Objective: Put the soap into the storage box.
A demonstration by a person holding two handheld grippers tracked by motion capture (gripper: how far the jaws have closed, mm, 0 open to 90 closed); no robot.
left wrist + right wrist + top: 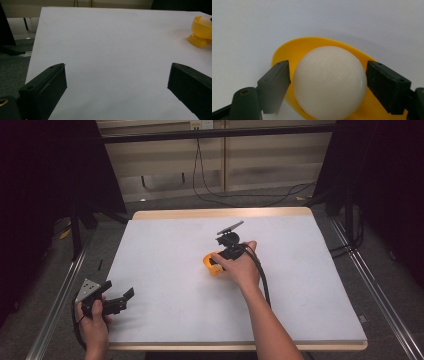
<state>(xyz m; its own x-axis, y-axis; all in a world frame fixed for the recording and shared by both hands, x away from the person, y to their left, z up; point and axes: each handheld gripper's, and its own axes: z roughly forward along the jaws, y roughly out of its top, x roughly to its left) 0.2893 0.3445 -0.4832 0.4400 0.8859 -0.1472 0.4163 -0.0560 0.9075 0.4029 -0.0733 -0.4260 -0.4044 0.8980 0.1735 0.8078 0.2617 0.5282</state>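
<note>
White ball point(329, 82) sits in the yellow cup point(287, 52), which stands a bit right of centre on the white table point(175, 235). I take the cup as my ref point.

Well left of the cup, near the table's front-left corner, is my left gripper point(120, 290). Jaws are wide apart w/ nothing btwn them, just bare table, and the cup is far off toward its right.

At the cup itself, the ball fills most of the bowl and stands proud of the rim.

Right over the cup is my right gripper point(328, 67), reaching in from the cup's right side. Its jaws are narrow, one each side of the ball, just beside it. As far as I can see they're not squeezing.

Risks, imo:
- Pulling away crooked could catch a jaw on the ball or rim. The cup looks light and small-footed, so it could tip and the ball would roll across the table.
- Closing off-centre on a smooth round ball could squirt it out.
- My left gripper is too far from the cup to steady anything.
</note>
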